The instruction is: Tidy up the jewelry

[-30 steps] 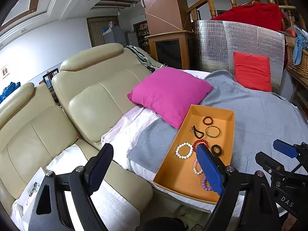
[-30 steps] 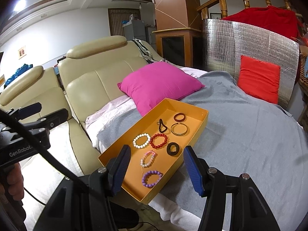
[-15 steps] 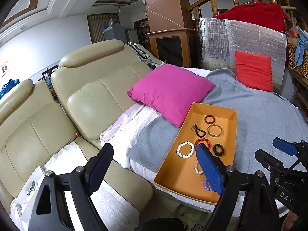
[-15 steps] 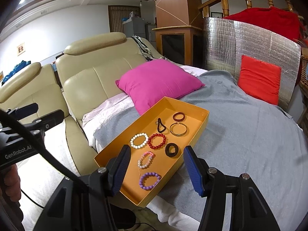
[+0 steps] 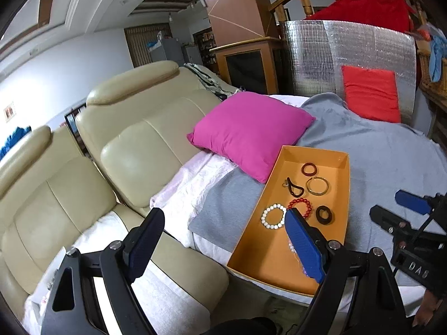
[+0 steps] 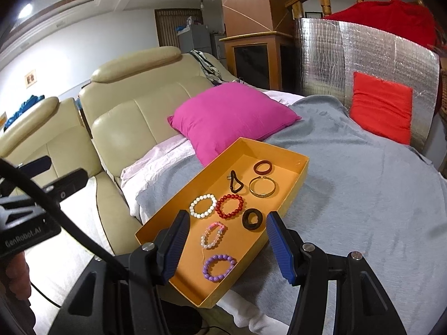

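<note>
shallow orange cardboard tray (image 6: 296,180) on a grey fleece blanket (image 6: 363,195), centre frame. right claw (image 6: 226,247) released, empty, framing the glossy purple bead bracelet (image 6: 218,267) at the tray's near end; round white bead bracelet (image 6: 203,205) above. left claw (image 5: 223,245) released, empty, lower left of the tray.

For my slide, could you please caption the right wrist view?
Open right tongs hover over an orange tray of bracelets.

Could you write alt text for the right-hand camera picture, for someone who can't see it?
An orange tray on a grey blanket holds eight bracelets and rings. The open right tongs hang empty over its near end, above a purple bead bracelet.
</note>
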The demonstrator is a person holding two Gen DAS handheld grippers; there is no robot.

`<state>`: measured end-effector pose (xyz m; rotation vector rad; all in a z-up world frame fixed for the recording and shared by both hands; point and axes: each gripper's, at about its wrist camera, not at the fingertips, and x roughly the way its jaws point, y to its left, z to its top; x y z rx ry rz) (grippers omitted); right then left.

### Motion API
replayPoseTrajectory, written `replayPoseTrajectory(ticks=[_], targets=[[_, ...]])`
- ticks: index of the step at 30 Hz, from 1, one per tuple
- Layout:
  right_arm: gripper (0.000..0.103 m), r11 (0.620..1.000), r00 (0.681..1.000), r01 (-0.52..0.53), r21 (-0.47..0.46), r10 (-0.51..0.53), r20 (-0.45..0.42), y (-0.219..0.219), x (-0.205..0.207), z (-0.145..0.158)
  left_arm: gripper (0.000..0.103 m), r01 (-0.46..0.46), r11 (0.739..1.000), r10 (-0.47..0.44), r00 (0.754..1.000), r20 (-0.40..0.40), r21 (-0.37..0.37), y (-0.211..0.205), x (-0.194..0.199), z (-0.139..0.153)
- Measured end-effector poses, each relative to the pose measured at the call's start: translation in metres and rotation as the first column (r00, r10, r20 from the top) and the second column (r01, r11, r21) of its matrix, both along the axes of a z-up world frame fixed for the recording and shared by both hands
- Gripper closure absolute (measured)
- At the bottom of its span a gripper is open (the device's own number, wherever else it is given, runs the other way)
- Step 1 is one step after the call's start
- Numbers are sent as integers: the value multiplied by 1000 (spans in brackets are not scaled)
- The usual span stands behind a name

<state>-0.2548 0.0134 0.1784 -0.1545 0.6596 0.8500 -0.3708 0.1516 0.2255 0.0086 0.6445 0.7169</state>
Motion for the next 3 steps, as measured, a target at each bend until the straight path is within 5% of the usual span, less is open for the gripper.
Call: replayPoseTrajectory(ticks=[3], targets=[[42, 999, 999, 40, 27, -40, -10, -21, 18, -3, 15, 71, 997, -70, 997, -6, 28, -27, 20, 3]])
